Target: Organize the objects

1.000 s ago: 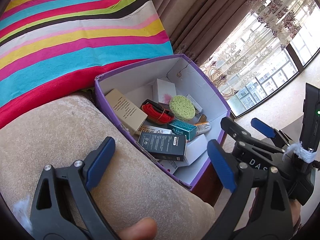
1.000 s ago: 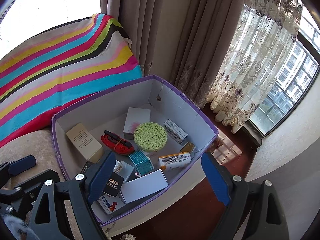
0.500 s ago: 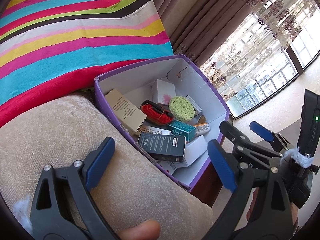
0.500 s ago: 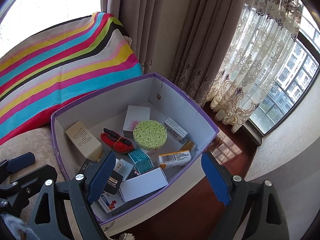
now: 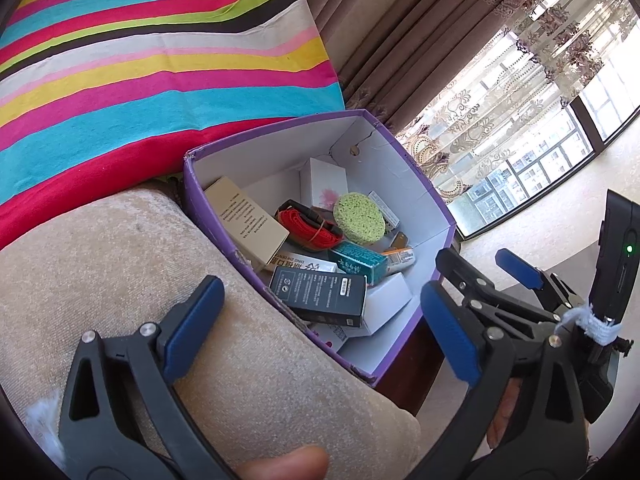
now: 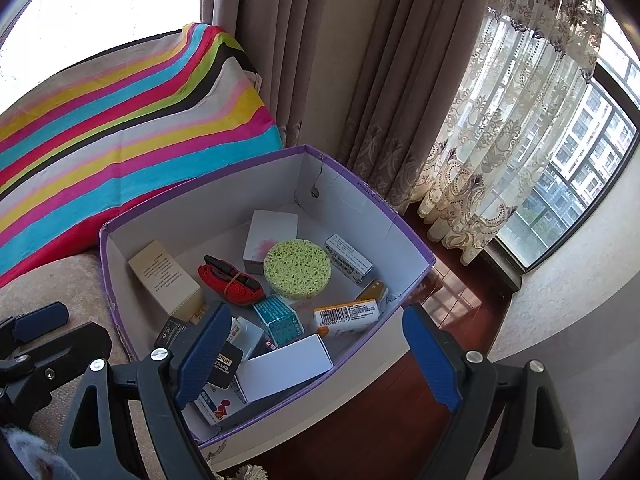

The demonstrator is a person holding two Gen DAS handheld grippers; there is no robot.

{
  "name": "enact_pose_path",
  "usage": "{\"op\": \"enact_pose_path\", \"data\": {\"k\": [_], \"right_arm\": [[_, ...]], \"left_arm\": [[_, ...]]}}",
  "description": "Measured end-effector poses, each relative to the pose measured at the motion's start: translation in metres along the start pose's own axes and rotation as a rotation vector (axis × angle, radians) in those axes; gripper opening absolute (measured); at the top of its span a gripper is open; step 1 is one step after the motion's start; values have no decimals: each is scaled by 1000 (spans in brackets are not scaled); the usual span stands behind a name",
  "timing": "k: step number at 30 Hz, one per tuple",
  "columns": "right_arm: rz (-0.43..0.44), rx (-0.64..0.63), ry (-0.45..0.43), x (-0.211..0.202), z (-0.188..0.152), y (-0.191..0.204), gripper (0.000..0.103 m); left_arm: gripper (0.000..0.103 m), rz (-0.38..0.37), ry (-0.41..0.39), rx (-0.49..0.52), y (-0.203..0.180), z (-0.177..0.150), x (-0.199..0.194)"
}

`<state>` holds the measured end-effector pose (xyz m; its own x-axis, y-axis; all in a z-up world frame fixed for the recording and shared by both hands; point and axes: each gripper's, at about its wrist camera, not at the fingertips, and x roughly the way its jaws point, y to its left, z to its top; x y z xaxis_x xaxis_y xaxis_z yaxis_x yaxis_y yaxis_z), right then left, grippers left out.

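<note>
1. The left gripper (image 5: pixel 320 328) has its two blue fingers (image 5: pixel 192 320) spread wide apart, and nothing is between them. It hangs over the tan couch arm (image 5: pixel 120 264), near the edge of the box.
2. The right gripper (image 6: pixel 316 354) is wide open too and holds nothing. Its fingers (image 6: pixel 428 356) sit above the near side of the box.
3. In the left view, the right gripper (image 5: pixel 508 280) shows beside the box on the right. Its fingers are apart.
4. The purple box (image 6: pixel 404 224) has white walls inside. It sits just beside the couch arm, and dark wood floor (image 6: pixel 384 412) shows below its other side.
5. Many small things lie in the box. A round green sponge (image 6: pixel 297 267) is near the middle.
6. A red strap (image 6: pixel 230 282) lies just left of the sponge, and a tall tan box (image 6: pixel 164 276) leans by the left wall.
7. A white box (image 6: pixel 270 236) is behind the sponge and a teal box (image 6: pixel 279 320) is in front of it.
8. A black box (image 5: pixel 318 294) and a plain white box (image 6: pixel 284 366) lie at the near end.
9. A striped blanket (image 5: pixel 152 52) is behind the box. Brown curtains (image 6: pixel 320 48) and a lace curtain hang by the window.
</note>
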<state>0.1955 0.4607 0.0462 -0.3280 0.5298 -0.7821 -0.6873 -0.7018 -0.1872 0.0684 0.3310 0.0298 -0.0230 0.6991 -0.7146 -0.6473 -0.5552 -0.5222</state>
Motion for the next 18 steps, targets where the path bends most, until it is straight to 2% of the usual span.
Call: {"op": "enact_pose_path", "data": {"k": [18], "right_arm": [[-1, 9, 9, 5, -2, -3, 89]], "left_arm": [[102, 10, 7, -1, -2, 0, 3]]}}
